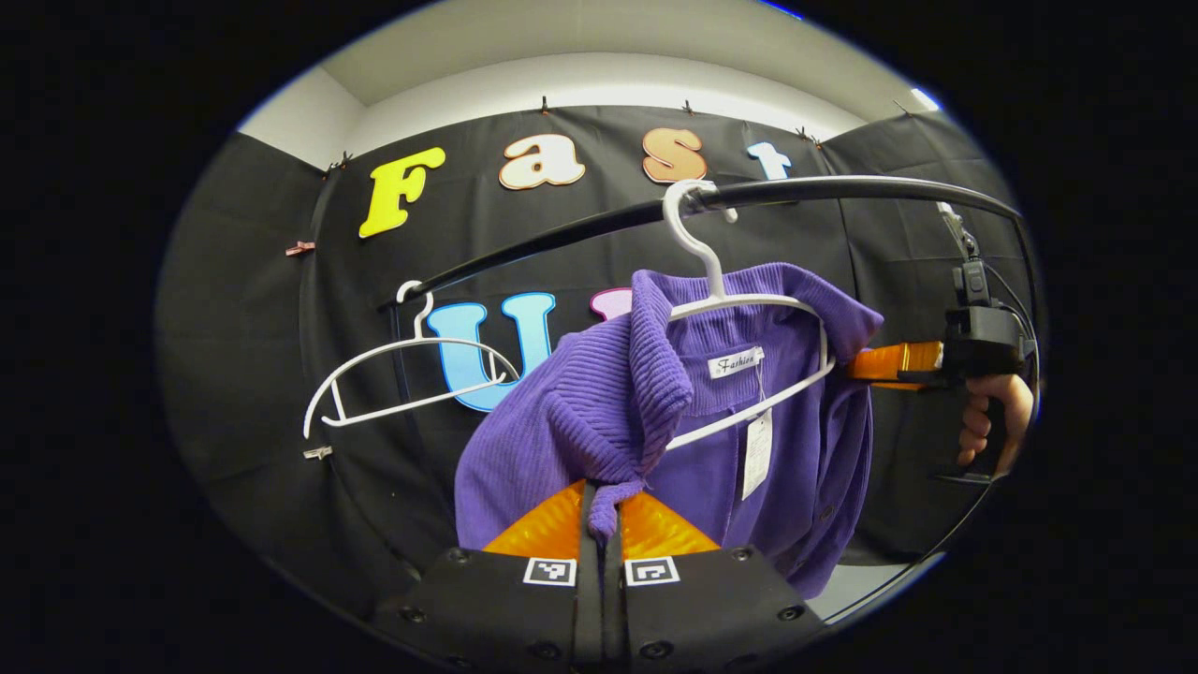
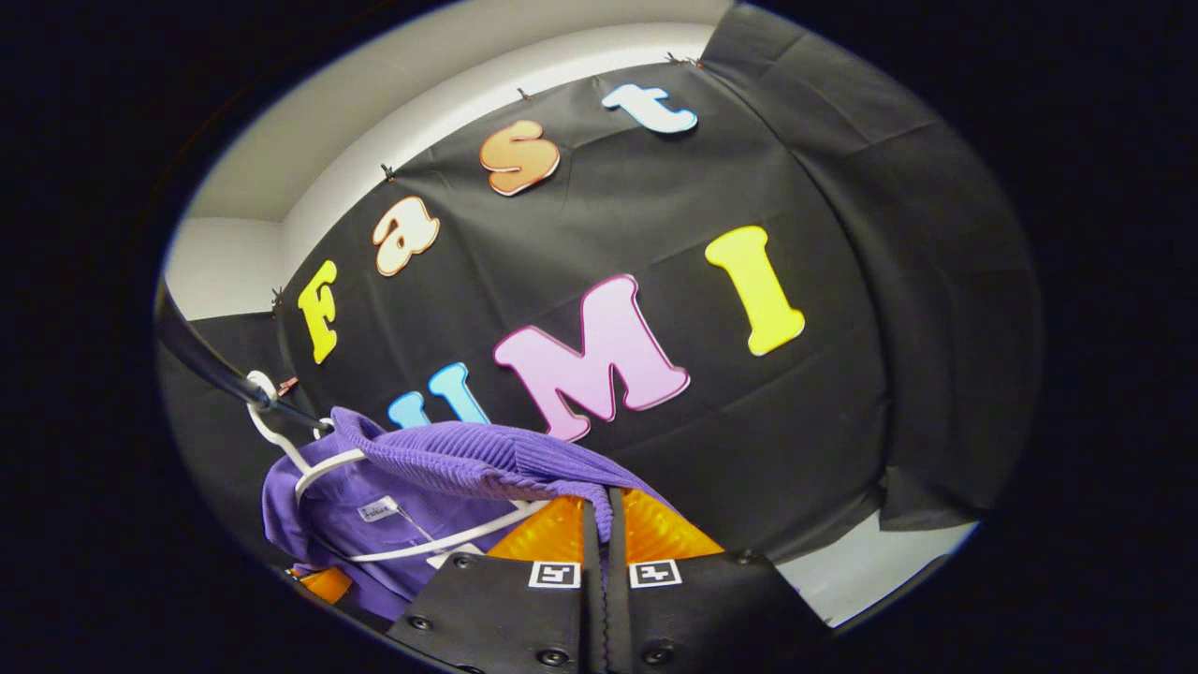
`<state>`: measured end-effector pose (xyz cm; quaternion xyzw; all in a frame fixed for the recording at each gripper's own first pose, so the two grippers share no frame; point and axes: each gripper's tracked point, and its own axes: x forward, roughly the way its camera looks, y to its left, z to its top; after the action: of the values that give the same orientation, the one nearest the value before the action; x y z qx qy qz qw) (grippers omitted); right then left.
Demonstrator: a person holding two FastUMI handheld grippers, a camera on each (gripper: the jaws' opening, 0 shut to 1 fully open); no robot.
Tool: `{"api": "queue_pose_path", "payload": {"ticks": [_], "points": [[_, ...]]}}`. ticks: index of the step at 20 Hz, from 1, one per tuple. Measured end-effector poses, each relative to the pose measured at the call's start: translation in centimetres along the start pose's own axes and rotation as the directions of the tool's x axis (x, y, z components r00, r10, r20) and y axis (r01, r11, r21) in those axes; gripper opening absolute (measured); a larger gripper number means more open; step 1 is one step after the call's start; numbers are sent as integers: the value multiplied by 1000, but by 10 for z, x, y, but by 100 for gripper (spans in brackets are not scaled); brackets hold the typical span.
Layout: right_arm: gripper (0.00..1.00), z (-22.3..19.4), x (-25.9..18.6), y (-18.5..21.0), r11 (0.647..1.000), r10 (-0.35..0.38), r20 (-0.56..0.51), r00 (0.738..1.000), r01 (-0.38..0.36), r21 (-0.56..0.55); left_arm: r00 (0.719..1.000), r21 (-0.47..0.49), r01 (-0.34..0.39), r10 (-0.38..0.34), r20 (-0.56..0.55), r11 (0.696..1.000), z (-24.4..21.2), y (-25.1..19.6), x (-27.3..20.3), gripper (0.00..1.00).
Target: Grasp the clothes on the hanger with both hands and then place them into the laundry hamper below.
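Observation:
A purple knit sweater (image 1: 599,402) hangs on a white hanger (image 1: 730,309) hooked over a black rail (image 1: 842,190). My left gripper (image 1: 602,510) is shut on the sweater's left shoulder, a fold of knit pinched between its orange fingers (image 1: 538,529). In the left gripper view the right gripper (image 1: 894,361), held by a hand (image 1: 992,421), clamps the sweater's other shoulder. In the right gripper view my right gripper (image 2: 602,513) is shut on the purple sweater (image 2: 468,459), with the white hanger (image 2: 318,468) and the rail (image 2: 201,360) at lower left.
An empty white hanger (image 1: 402,374) hangs farther left on the same rail. A curved black frame tube (image 1: 945,534) runs down at the right. Pale floor (image 2: 870,562) shows below the cloth wall.

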<state>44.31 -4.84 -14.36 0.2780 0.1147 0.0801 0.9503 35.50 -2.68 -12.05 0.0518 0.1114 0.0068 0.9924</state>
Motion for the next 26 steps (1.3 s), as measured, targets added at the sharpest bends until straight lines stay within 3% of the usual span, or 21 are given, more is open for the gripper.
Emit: {"api": "queue_pose_path", "payload": {"ticks": [4, 7, 11, 16, 18, 21, 24, 25, 26], "points": [[5, 16, 14, -3, 999, -34, 94, 995, 32, 25, 1000, -4, -19, 19, -1, 1000, 2, 11, 1, 5], [4, 17, 29, -4, 998, -46, 99, 994, 41, 52, 1000, 5, -25, 25, -6, 1000, 2, 14, 0, 5], [4, -2, 40, -1, 1000, -5, -4, 1000, 5, 24, 1000, 28, -23, 24, -16, 999, 3, 16, 4, 5], [4, -24, 36, 13, 988, 138, -175, 975, -148, -48, 997, 35, -70, 70, -14, 997, 13, 34, 14, 5], [5, -5, 35, 7, 985, 147, -127, 981, -158, -75, 996, 31, -90, 90, -13, 995, 15, 41, 17, 5], [4, 37, 35, -4, 989, 142, 17, 990, -142, -33, 994, 24, -105, 106, -14, 994, 14, 44, 16, 5], [4, 84, 28, -25, 996, 90, 197, 976, -93, 4, 994, 26, -107, 108, -17, 994, 12, 43, 17, 5], [9, 74, 39, -32, 998, 56, 186, 981, -56, -8, 994, 27, -103, 104, -18, 994, 12, 42, 18, 5], [4, 58, 48, -36, 999, 46, 143, 989, -44, -18, 995, 27, -98, 99, -20, 995, 12, 42, 19, 5]]}}
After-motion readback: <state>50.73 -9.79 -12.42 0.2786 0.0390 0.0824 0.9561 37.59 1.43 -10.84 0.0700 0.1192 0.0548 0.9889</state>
